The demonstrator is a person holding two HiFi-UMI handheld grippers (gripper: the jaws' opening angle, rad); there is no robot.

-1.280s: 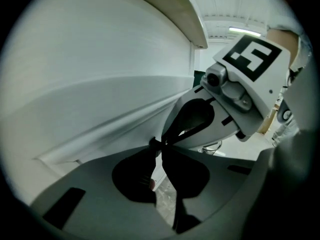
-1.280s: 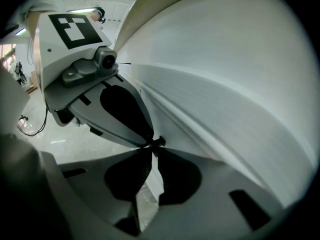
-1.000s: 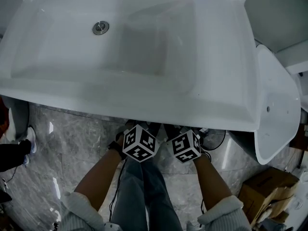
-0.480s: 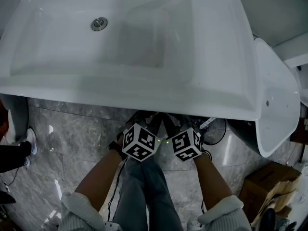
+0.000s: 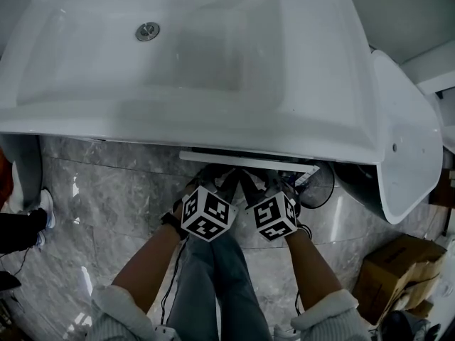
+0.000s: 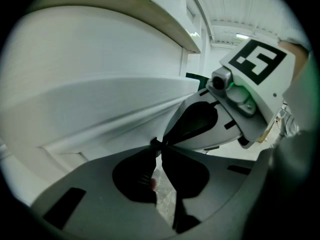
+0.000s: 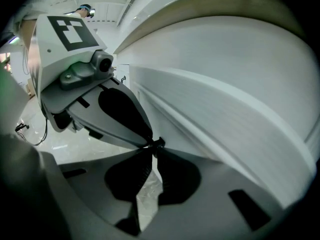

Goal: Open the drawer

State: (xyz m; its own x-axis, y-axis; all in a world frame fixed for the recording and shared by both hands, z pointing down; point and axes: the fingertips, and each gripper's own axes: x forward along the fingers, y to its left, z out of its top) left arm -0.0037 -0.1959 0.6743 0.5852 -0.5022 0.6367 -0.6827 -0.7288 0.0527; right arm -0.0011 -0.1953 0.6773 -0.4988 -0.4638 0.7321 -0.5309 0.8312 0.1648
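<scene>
A white washbasin (image 5: 213, 130) is seen from above. Under its front rim the drawer (image 5: 249, 159) is found pulled out a little, so that only a narrow white strip of its top edge is shown. The left gripper (image 6: 157, 145) and the right gripper (image 7: 154, 146) are held close together beneath that rim, angled toward each other over the grey marble floor (image 5: 106, 197). Each is clenched, with its tips pinched on the lower edge of the drawer front — the two pairs of tips are brought almost into contact at one spot. A cardboard box (image 5: 394, 268) is set on the floor at the right.
</scene>
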